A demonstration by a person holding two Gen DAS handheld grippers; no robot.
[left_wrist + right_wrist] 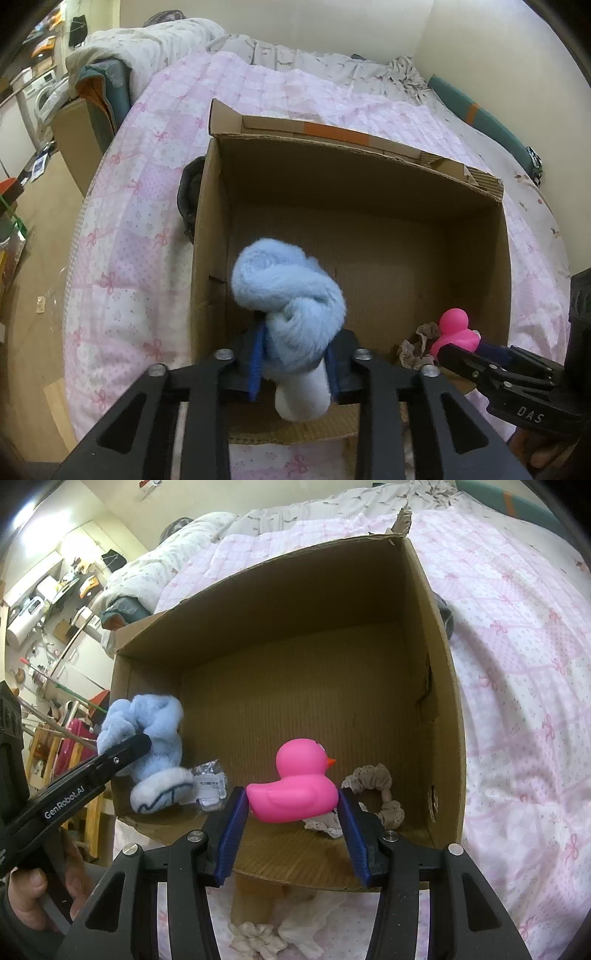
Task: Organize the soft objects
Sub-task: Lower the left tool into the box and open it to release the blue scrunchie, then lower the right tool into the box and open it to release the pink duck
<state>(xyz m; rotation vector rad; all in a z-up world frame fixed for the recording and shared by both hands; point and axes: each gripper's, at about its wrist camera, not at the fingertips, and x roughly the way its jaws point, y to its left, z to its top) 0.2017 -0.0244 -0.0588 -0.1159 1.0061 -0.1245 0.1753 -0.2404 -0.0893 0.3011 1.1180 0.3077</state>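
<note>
Black fingers with blue pads fill the bottom of both views. Those of the left gripper stand narrowly apart with a fluffy light-blue soft toy between them, over the near left corner of an open cardboard box; whether the pads press on the toy I cannot tell. The right gripper holds a pink rubber duck across its body, pads against both ends, low over the box's near edge. On the box floor lie a beige lace scrunchie just beside the duck and a small clear packet near the blue toy. A dark object sits against the box's outer wall. The box rests on a bed under a pink quilt printed with bows, with a pale rumpled duvet heaped at the far end against a cream wall. Beyond the bed, a cluttered room shows a wooden floor and a white washing machine. A hand grips the left handle.
</note>
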